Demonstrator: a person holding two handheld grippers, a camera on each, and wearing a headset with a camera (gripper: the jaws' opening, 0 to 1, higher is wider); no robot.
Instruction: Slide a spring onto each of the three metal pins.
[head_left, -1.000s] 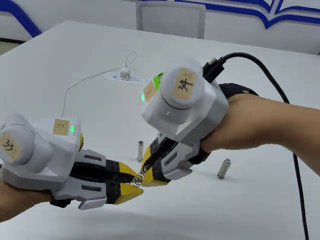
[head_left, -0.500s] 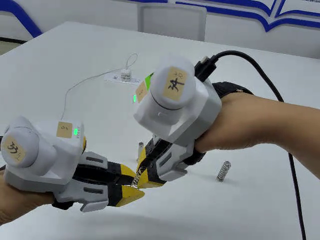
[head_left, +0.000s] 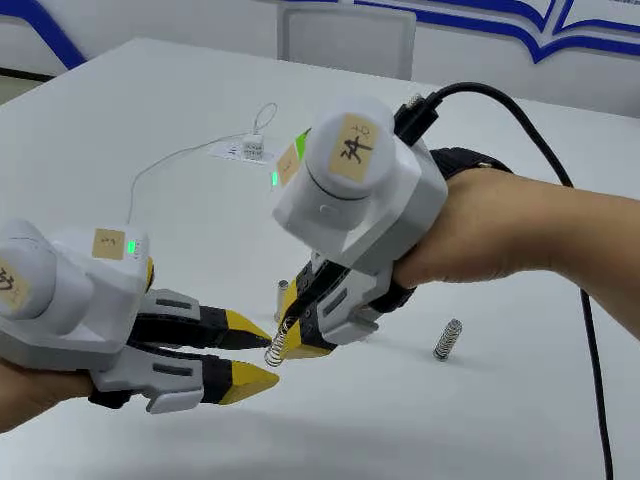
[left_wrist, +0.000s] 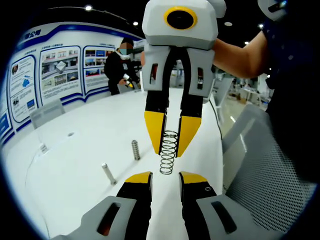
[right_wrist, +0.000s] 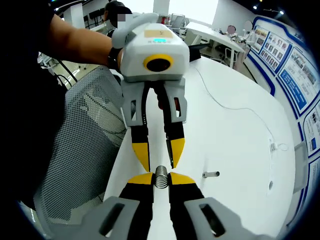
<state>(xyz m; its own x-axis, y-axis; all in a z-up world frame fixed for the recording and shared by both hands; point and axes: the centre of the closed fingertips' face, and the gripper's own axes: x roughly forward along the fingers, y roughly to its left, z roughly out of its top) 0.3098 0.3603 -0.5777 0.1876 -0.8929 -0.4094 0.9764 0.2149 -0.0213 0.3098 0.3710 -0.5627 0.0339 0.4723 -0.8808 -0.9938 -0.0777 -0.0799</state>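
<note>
Shiny mtl spring (left_wrist: 168, 152); matt table (head_left: 150, 110).

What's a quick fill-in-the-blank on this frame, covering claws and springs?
The right claw is shut on a ___. The left claw stands ___, holding nothing. The metal pin on the table near the claws carries ___ spring. Missing: spring; open; no.

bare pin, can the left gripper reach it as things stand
Probably yes: left gripper is open and empty, the pin stands clear, though the right gripper holding the spring crowds it.
</note>
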